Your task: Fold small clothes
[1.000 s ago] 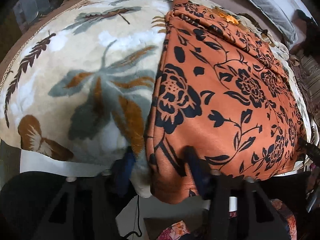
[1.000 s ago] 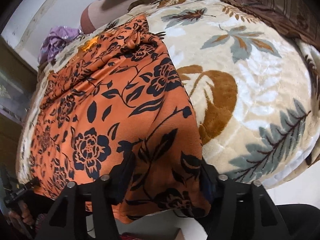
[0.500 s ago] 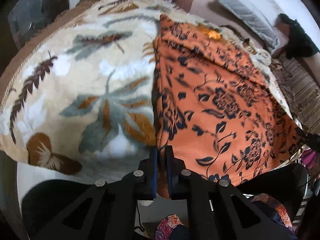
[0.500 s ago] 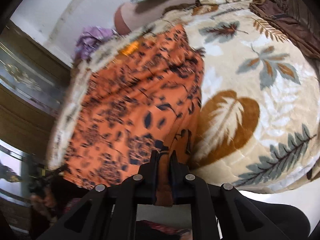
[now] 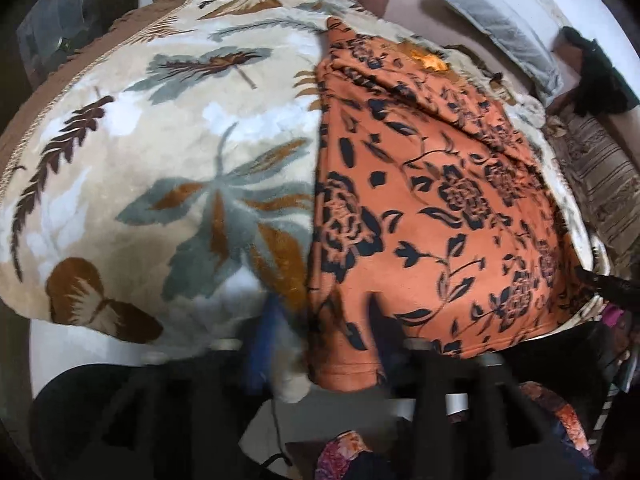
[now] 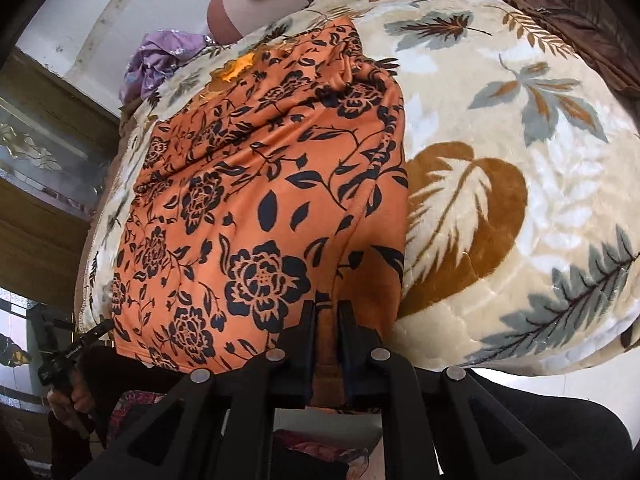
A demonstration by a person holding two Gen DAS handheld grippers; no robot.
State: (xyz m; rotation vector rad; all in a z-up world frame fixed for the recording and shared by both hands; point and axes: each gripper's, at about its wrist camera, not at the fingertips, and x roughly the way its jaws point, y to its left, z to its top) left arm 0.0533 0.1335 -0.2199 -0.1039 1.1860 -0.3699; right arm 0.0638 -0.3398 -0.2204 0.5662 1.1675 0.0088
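An orange garment with a black flower print (image 5: 432, 200) lies flat on a cream leaf-patterned blanket (image 5: 168, 168). My left gripper (image 5: 322, 340) is at the garment's near left corner. Its jaws are opening; the corner hangs between the spread, blurred fingers, and the pads are off it. My right gripper (image 6: 326, 320) is shut on the near hem of the orange garment (image 6: 256, 208), close to its right edge, and the cloth bunches up between the pads. The left gripper (image 6: 80, 344), held by a hand, also shows at the lower left of the right wrist view.
A purple cloth (image 6: 160, 56) lies at the far end of the blanket (image 6: 520, 160). A grey pillow (image 5: 504, 24), a black item (image 5: 600, 76) and a brown striped cover (image 5: 600, 184) lie to the right. Wooden furniture with glass panels (image 6: 44, 160) stands on the left.
The left jaws closed on the garment's corner and have now spread apart again. The right jaws closed on the hem and stay shut, with the hem drawn up slightly.
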